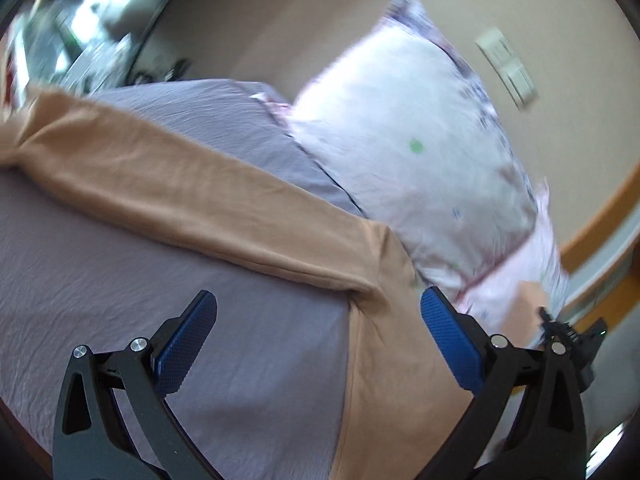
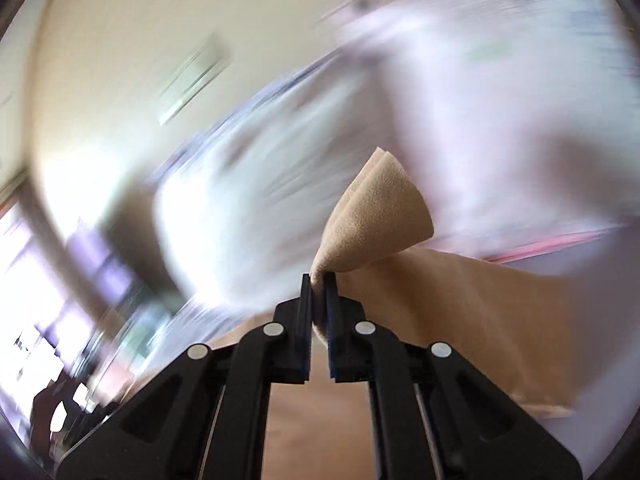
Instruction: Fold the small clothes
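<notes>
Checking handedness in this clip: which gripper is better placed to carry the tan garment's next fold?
Probably the right. The right gripper is already shut on a bunched corner of the tan garment, lifted in front of the pillow. The left gripper is open, holding nothing, above the sleeve.

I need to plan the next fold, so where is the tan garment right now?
In the left wrist view the tan garment lies across the grey bedsheet beside the pillow; the right gripper pinches one corner.
</notes>
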A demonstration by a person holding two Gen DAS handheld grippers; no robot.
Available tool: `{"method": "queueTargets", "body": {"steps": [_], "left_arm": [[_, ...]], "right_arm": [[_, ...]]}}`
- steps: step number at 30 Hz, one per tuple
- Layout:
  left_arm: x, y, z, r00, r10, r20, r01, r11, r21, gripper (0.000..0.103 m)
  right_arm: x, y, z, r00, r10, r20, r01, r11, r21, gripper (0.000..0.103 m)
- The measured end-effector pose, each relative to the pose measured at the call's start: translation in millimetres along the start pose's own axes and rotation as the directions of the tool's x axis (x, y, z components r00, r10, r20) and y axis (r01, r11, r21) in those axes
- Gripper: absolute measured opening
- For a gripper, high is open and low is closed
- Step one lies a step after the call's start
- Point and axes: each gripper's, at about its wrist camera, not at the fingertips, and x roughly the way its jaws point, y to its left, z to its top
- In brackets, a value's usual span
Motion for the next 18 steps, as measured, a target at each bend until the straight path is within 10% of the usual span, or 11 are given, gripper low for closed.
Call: {"method": "queueTargets", "body": {"steps": [4, 7, 10, 18], "left_arm": [[-6.9, 22.3, 17.0, 0.998, 0.059, 0.028, -0.056, 0.995, -0.087, 0.102], [-14.3, 44.3, 30.8, 0.995, 0.087, 0.044, -0.079, 0.984, -0.161, 0.102], [-18.8, 68.4, 42.3, 0.990, 0.133, 0.049, -0.118, 0.964, -0.239, 0.097], [-27.1, 107.8, 63.1, 0.982, 0.181, 0.055, -0.144, 0.903, -0.404, 0.072]], "right_arm": [[112.4, 74.1, -46.3, 0.937, 0.124, -0.326, -0.155, 0.986, -0.069, 0.012], [137.7, 86.2, -67.1, 0.885, 0.181, -0.428, -0.206, 0.978, -0.013, 0.044], [112.3, 71.0, -60.8, 0.930, 0.171, -0.325, -0.188, 0.982, -0.021, 0.070], [35.3, 32.7, -70.1, 0.963, 0.117, -0.241, -0.120, 0.993, 0.001, 0.080]]}}
